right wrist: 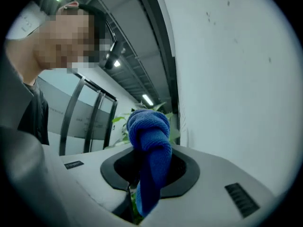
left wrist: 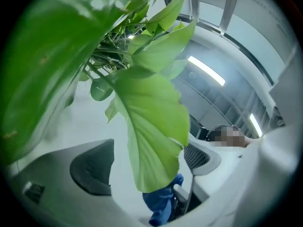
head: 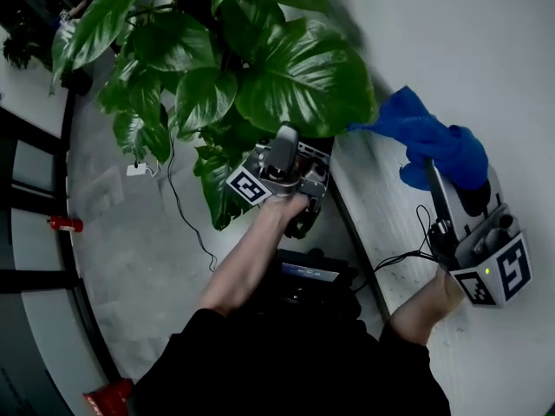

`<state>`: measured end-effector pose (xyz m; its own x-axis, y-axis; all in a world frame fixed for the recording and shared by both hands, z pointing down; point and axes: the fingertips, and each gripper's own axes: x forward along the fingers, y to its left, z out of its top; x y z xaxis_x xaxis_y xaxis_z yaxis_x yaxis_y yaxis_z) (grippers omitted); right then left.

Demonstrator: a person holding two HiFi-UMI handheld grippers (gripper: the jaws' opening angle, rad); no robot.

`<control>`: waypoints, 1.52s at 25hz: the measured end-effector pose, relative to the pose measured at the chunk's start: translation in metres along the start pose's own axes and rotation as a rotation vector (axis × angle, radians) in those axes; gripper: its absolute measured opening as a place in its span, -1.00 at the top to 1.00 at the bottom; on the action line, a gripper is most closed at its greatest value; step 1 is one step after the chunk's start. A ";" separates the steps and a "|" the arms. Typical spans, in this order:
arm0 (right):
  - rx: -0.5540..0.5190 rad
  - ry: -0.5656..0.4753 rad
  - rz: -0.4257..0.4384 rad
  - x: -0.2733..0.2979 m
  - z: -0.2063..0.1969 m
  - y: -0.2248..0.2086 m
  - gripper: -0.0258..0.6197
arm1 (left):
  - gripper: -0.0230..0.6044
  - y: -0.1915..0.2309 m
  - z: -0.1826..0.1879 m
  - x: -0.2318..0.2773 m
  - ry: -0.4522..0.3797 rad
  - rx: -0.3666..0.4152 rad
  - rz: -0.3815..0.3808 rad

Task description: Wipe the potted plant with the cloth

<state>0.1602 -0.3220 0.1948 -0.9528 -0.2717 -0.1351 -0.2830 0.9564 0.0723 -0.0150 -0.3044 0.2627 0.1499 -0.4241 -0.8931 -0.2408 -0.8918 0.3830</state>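
Observation:
The potted plant (head: 260, 68) spreads large glossy green leaves across the top of the head view. My left gripper (head: 286, 139) reaches up under the biggest leaf (head: 303, 81), its fingertips hidden by it. In the left gripper view the gripper (left wrist: 147, 169) is open, and a pale green leaf (left wrist: 151, 126) hangs down between the two spread jaws. My right gripper (head: 453, 176) is at the right by the wall, shut on the blue cloth (head: 434, 137), which bunches above it. The right gripper (right wrist: 149, 174) clamps the cloth (right wrist: 150, 141), and the cloth (left wrist: 163, 205) also shows low in the left gripper view.
A white wall (head: 486, 42) runs along the right side. A black cable (head: 182, 211) trails over the grey floor from a white plug (head: 136, 169). A small red object (head: 65, 224) lies at the left. A dark device (head: 308, 274) sits by the person's legs.

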 end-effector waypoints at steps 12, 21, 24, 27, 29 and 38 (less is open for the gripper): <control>-0.265 0.029 0.205 0.161 0.051 -0.014 0.59 | -0.54 -0.007 -0.007 0.028 -0.044 0.034 -0.065; 0.077 0.127 0.442 0.154 -0.067 0.004 0.59 | -0.54 -0.015 -0.003 0.029 -0.069 0.052 -0.056; 0.098 0.081 0.509 0.129 -0.074 0.019 0.59 | -0.54 -0.017 -0.006 0.028 -0.054 0.068 -0.045; -0.015 0.091 0.543 0.108 -0.084 0.037 0.59 | -0.54 -0.018 -0.010 0.026 -0.022 0.090 -0.024; -0.105 0.121 0.555 0.098 -0.090 0.047 0.59 | -0.54 -0.020 -0.014 0.025 0.006 0.109 -0.007; -0.146 0.219 0.641 0.057 -0.145 0.095 0.59 | -0.54 -0.032 -0.025 0.000 0.090 0.154 0.093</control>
<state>0.0630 -0.2619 0.3370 -0.9328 0.3121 0.1800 0.3460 0.9154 0.2058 0.0169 -0.2804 0.2562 0.2034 -0.5223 -0.8282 -0.4006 -0.8162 0.4163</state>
